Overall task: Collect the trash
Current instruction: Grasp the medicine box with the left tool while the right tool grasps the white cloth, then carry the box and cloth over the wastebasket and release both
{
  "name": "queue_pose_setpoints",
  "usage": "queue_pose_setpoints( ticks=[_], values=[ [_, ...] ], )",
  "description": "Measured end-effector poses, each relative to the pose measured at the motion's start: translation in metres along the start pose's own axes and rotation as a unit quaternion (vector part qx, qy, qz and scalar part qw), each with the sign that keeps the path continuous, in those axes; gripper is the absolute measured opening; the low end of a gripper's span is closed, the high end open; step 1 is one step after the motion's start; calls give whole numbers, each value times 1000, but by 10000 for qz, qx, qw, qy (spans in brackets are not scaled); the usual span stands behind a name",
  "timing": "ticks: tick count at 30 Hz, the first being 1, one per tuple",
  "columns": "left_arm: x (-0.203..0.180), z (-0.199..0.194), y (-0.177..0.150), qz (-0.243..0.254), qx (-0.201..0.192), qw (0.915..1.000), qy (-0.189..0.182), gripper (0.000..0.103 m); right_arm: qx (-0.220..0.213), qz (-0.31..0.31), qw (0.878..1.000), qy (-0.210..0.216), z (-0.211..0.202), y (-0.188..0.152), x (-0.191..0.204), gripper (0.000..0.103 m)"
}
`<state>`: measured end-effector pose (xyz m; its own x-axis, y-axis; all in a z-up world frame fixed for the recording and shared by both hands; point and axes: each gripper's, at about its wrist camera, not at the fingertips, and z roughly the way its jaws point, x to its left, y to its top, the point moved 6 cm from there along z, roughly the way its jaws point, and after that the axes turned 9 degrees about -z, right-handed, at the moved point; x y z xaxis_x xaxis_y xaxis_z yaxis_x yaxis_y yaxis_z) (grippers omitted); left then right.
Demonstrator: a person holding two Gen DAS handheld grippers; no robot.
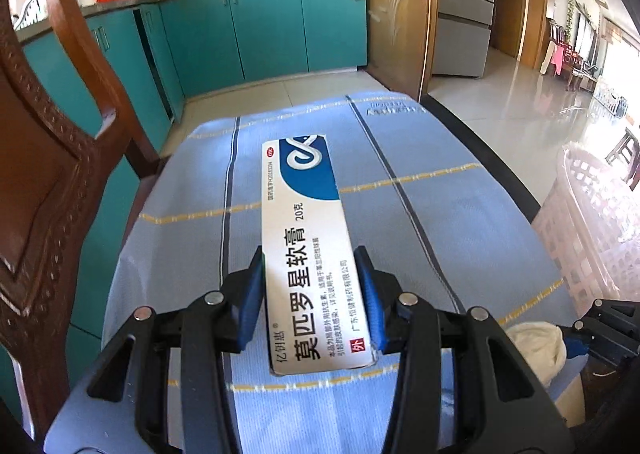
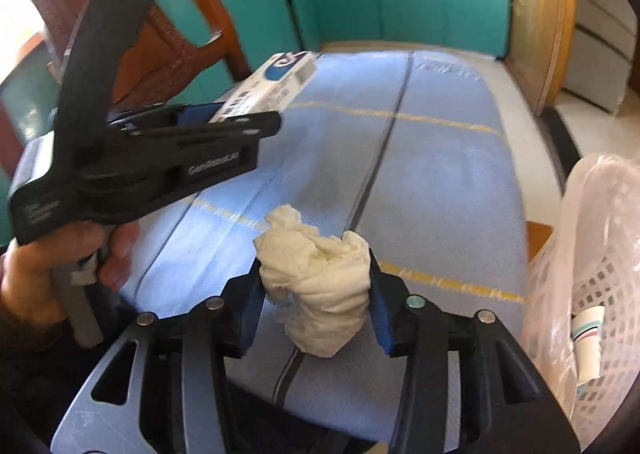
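My left gripper (image 1: 310, 254) is shut on a long white and blue ointment box (image 1: 308, 230) and holds it above the blue striped tablecloth (image 1: 460, 214). The box also shows in the right wrist view (image 2: 276, 82), clamped in the left gripper (image 2: 224, 114) at the left. My right gripper (image 2: 314, 254) is shut on a crumpled white tissue wad (image 2: 316, 286) just above the cloth. The wad shows in the left wrist view (image 1: 536, 346) at the lower right.
A pink lattice basket (image 2: 592, 278) lined with a clear bag stands off the table's right edge, with a paper cup (image 2: 588, 342) inside; it also shows in the left wrist view (image 1: 588, 222). A carved wooden chair (image 1: 44, 182) stands at the left. Teal kitchen cabinets (image 1: 264, 30) lie beyond.
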<state>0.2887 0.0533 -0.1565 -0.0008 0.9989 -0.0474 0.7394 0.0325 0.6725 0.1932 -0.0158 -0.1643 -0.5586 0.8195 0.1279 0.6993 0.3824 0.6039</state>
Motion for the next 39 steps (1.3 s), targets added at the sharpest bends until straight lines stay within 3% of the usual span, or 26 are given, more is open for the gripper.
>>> queue_pose_setpoints(
  ticks=[3, 10, 18, 29, 36, 38, 39],
  values=[
    [5, -1, -6, -75, 68, 9999, 23, 44, 140, -109, 9998, 104, 0, -5, 5, 51],
    [13, 2, -14, -212, 204, 9996, 51, 44, 2, 155, 9986, -504, -6, -4, -15, 66],
    [12, 2, -18, -214, 253, 9994, 52, 44, -255, 266, 9936, -1070, -27, 4, -33, 67],
    [19, 8, -27, -340, 505, 9981, 17, 44, -2, 210, 9969, -761, -4, -8, -16, 69],
    [22, 1, -22, -580, 345, 9976, -176, 44, 65, 105, 9974, -709, 11, -10, -8, 69],
    [21, -1, -21, -580, 280, 9977, -186, 44, 61, 56, 9977, -670, 14, -10, -5, 66],
    [21, -3, -20, -562, 235, 9980, -183, 44, 61, 27, 9979, -641, 16, -11, -3, 57]
  ],
)
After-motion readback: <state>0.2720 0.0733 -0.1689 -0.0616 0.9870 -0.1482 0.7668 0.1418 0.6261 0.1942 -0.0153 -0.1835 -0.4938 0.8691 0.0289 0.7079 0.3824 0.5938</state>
